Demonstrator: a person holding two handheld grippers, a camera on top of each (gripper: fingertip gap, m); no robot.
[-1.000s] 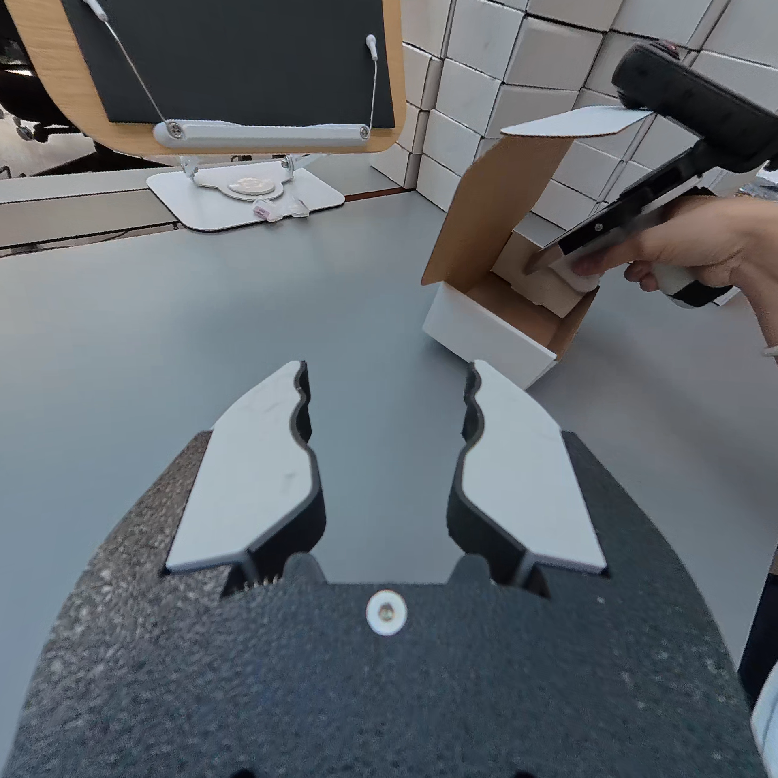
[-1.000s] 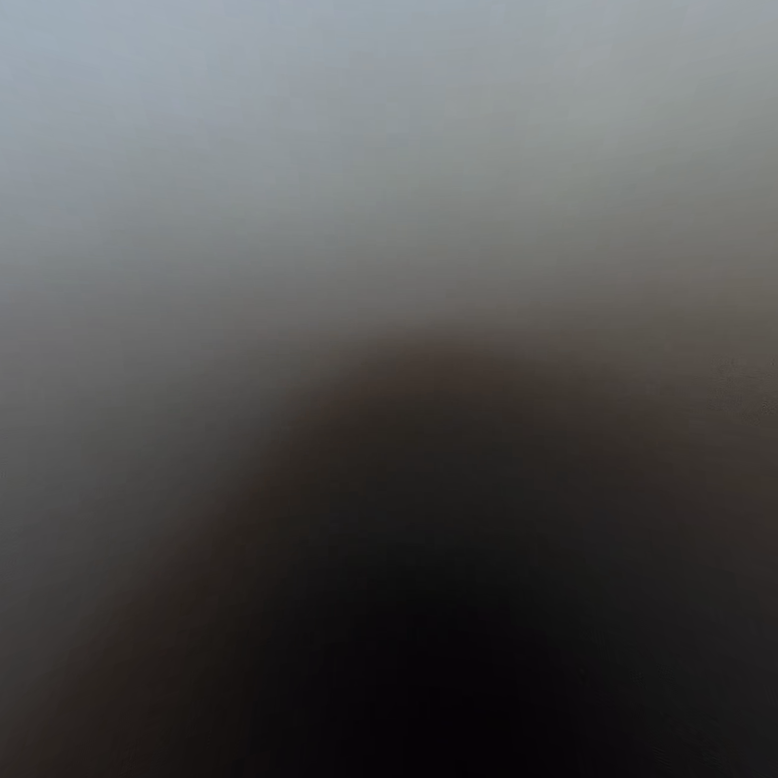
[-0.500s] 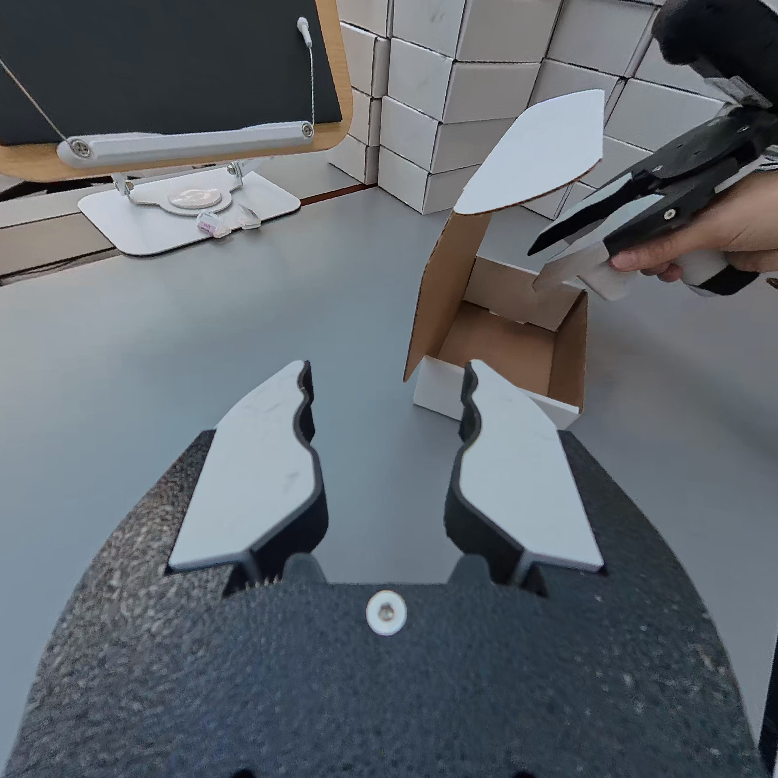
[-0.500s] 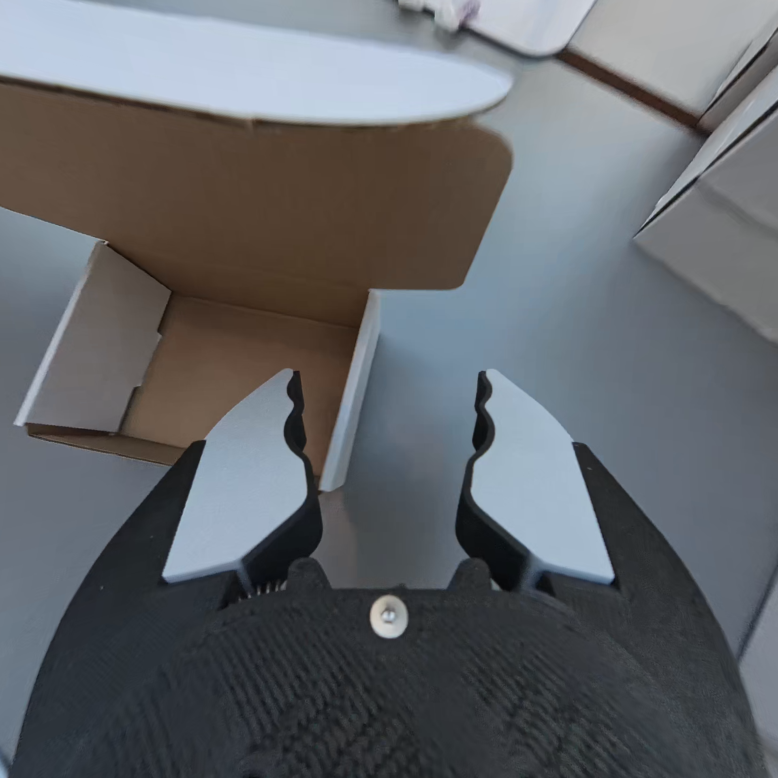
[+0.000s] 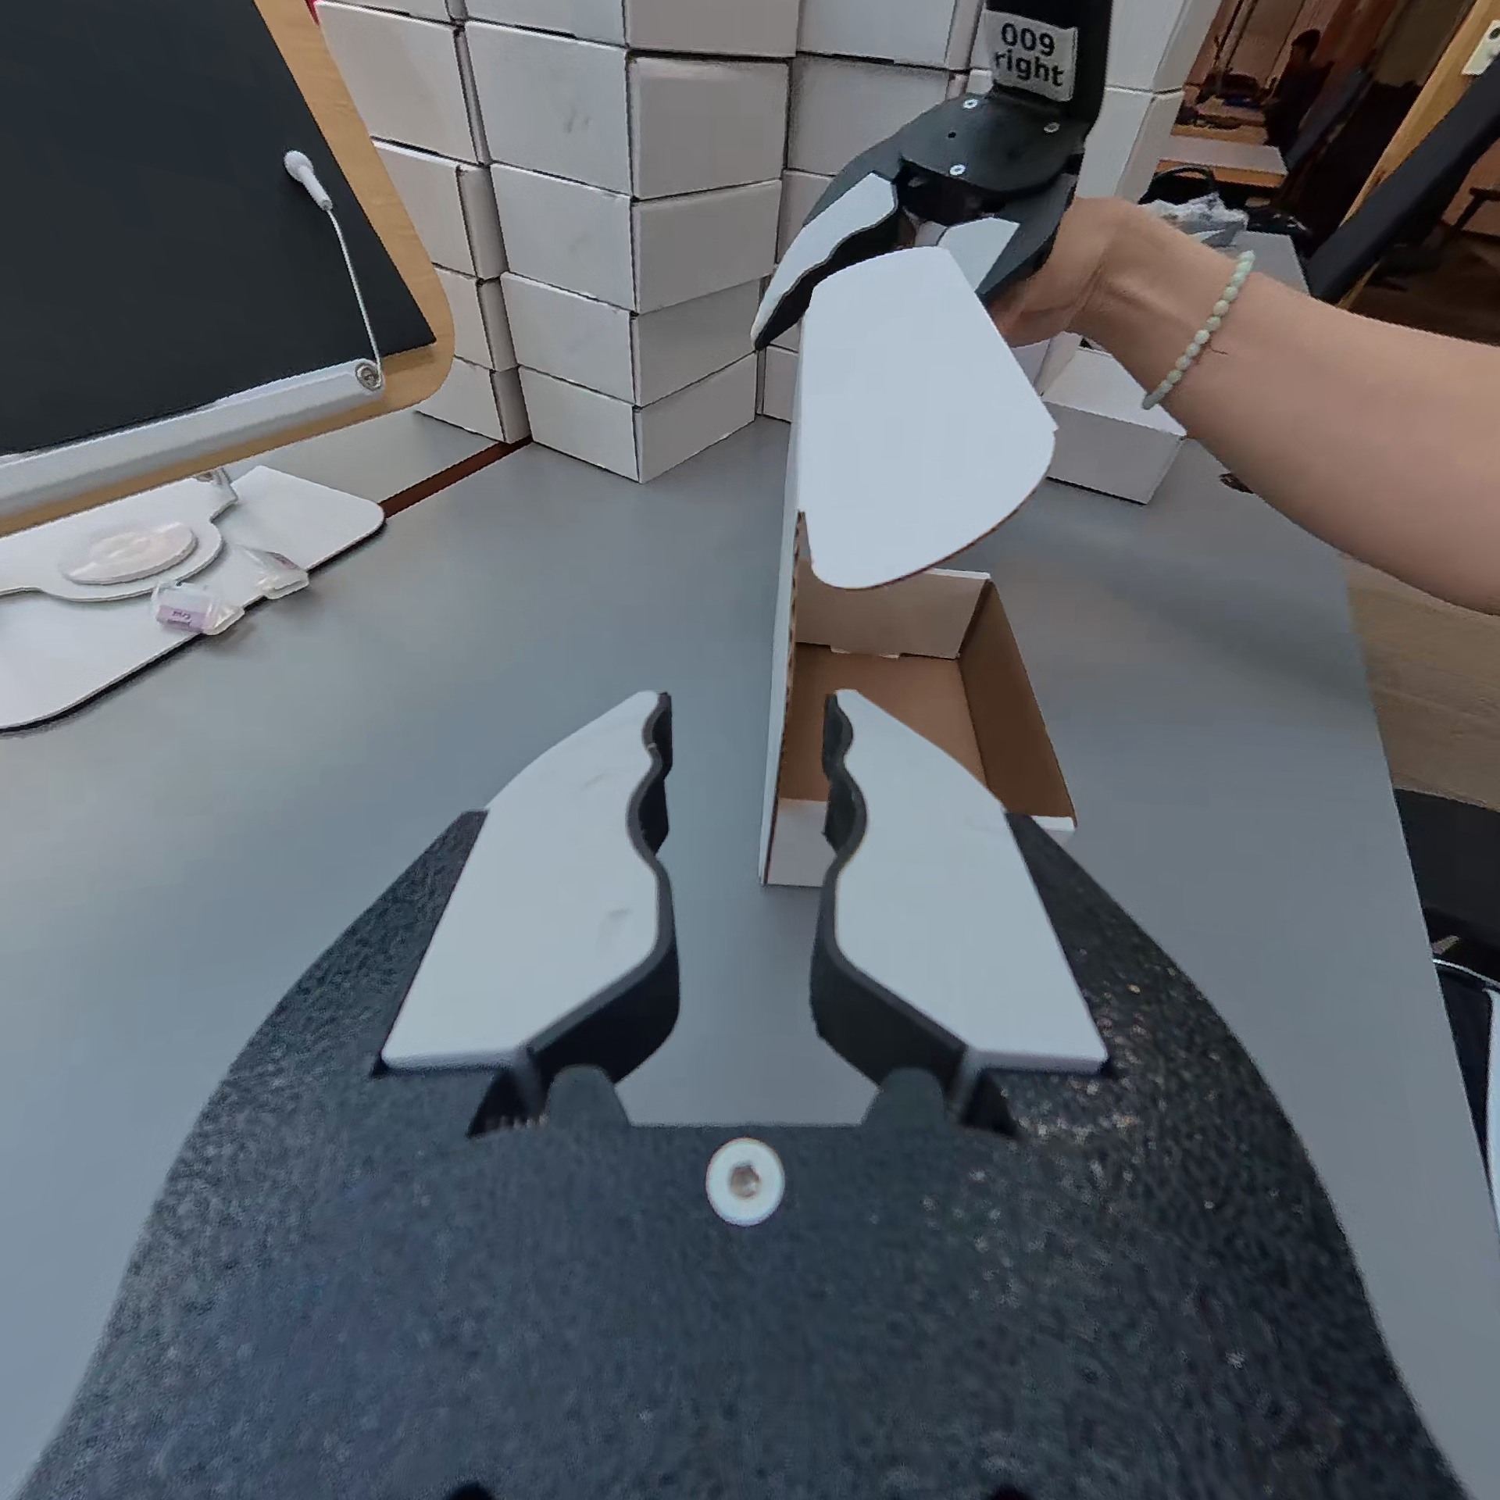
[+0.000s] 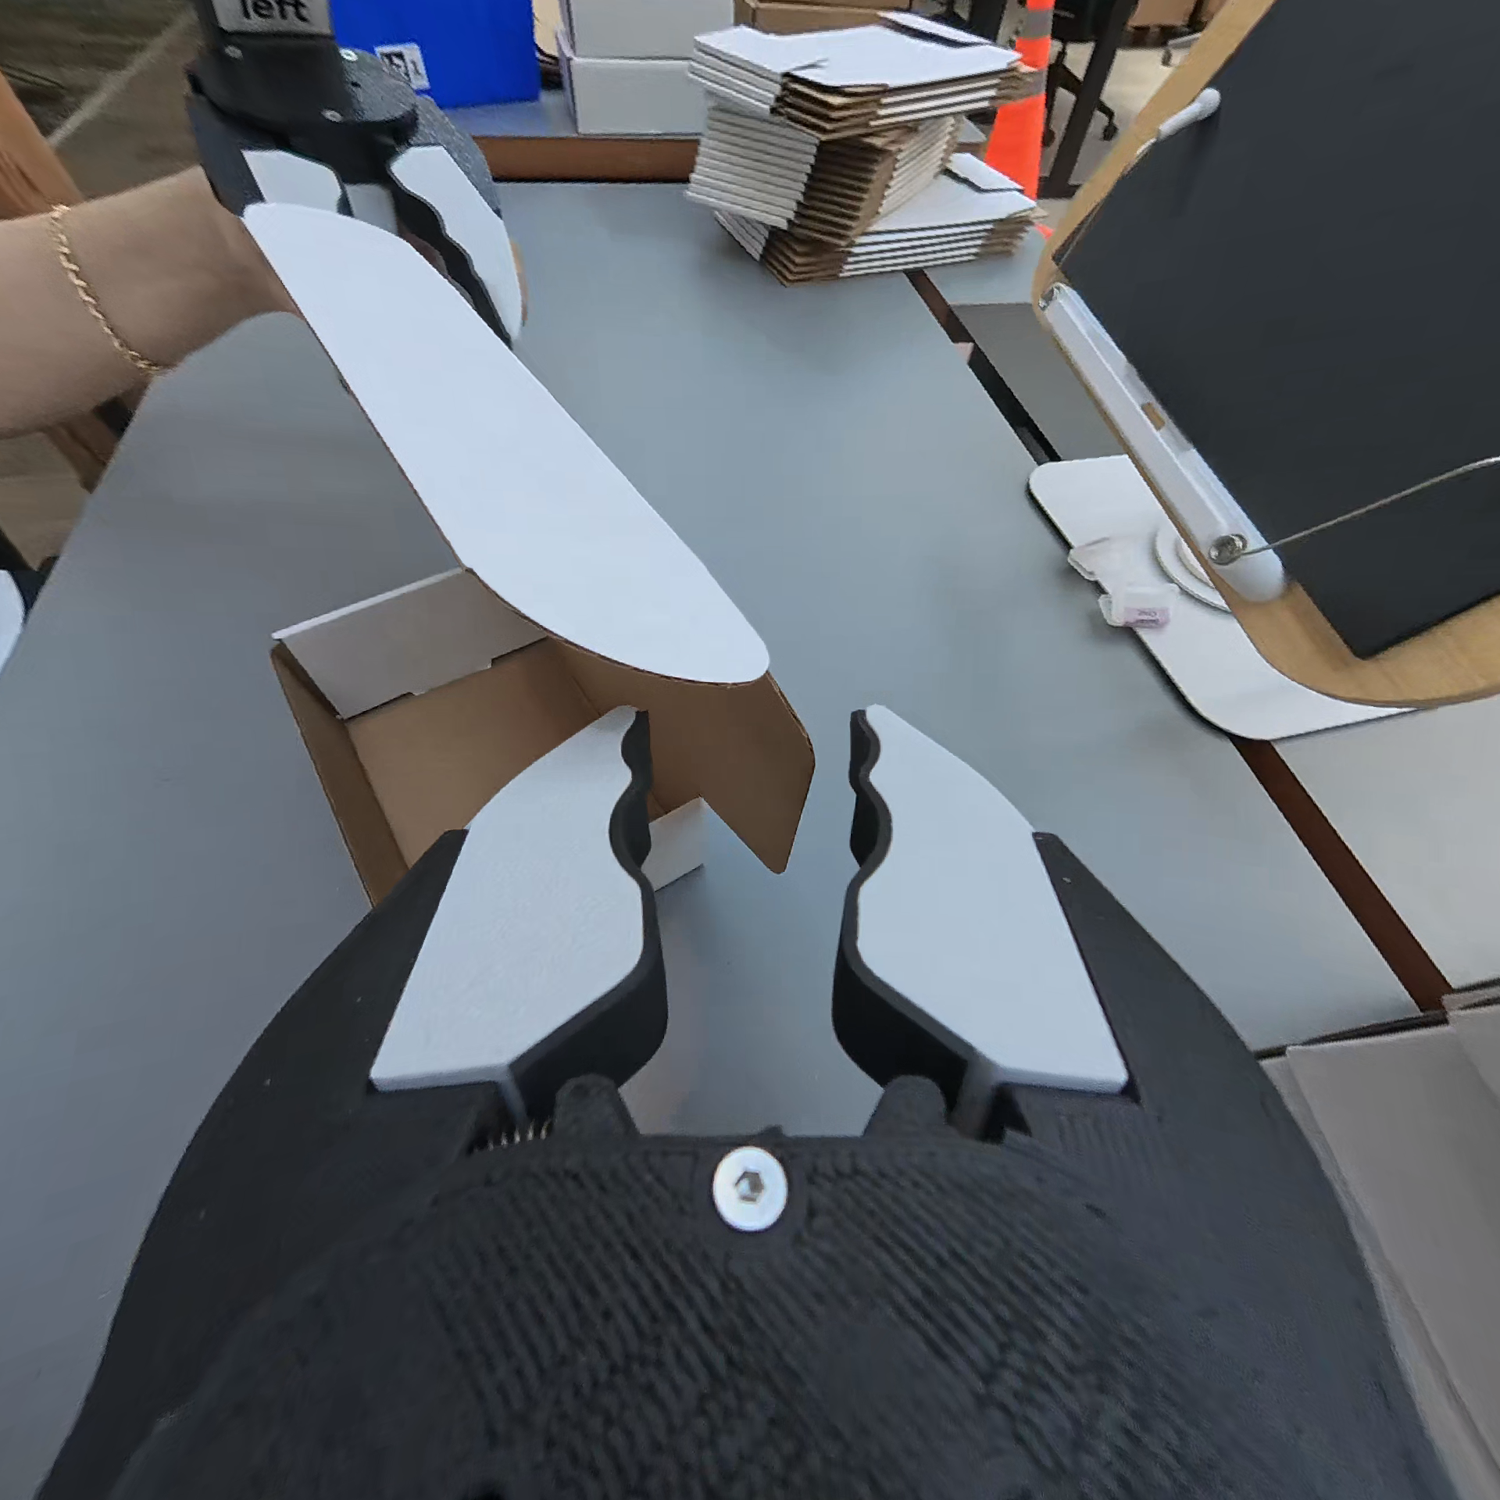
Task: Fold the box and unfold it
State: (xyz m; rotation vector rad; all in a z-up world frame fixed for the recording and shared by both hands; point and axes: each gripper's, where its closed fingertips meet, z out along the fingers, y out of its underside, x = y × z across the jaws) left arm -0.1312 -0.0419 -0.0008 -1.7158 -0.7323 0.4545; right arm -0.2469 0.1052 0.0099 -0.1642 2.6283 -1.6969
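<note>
A white cardboard box (image 5: 897,690) with a brown inside stands open on the grey table (image 5: 406,730). Its lid stands upright, and the rounded tuck flap (image 5: 917,422) at the top bends over the opening. My left gripper (image 5: 747,714) is open and empty, just short of the box's near corner. My right gripper (image 5: 885,260) is open behind the top of the lid. In the right wrist view the right gripper (image 6: 747,722) is open beside the lid's side edge, with the box (image 6: 454,730) and flap (image 6: 503,454) ahead on the left. The left gripper (image 6: 381,219) shows beyond the flap.
A wall of stacked white boxes (image 5: 649,203) stands behind the box. A black board on a wooden stand (image 5: 162,243) with a white base (image 5: 162,584) is at the left. Flat box blanks (image 6: 860,146), an orange cone (image 6: 1023,105) and a blue bin (image 6: 438,49) lie past the table.
The right gripper has come up out of the box and now sits behind the lid's top. The left gripper has swung round closer to the box's corner. The lid stands more upright.
</note>
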